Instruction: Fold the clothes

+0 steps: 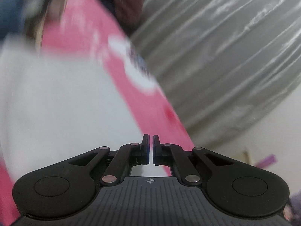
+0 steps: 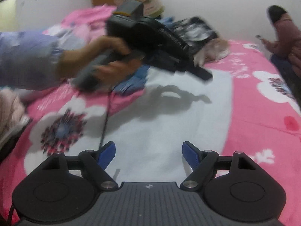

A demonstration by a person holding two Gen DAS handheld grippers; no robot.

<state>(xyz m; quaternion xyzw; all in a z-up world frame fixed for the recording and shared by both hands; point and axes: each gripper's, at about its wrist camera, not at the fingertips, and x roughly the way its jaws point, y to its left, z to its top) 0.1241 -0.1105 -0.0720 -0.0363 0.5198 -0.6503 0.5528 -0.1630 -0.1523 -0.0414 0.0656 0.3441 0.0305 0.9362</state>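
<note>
Pink bedspread (image 2: 254, 113); white garment (image 2: 160, 122) beneath hand-held gripper (image 2: 148, 153).

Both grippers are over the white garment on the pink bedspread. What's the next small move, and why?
Probably lower the right gripper onto the near part of the white garment and close on it. Its fingers stand wide apart with nothing between them, just above the cloth, which lies flat on the pink bedspread. The left gripper is shut, seemingly empty, and off the cloth.
</note>
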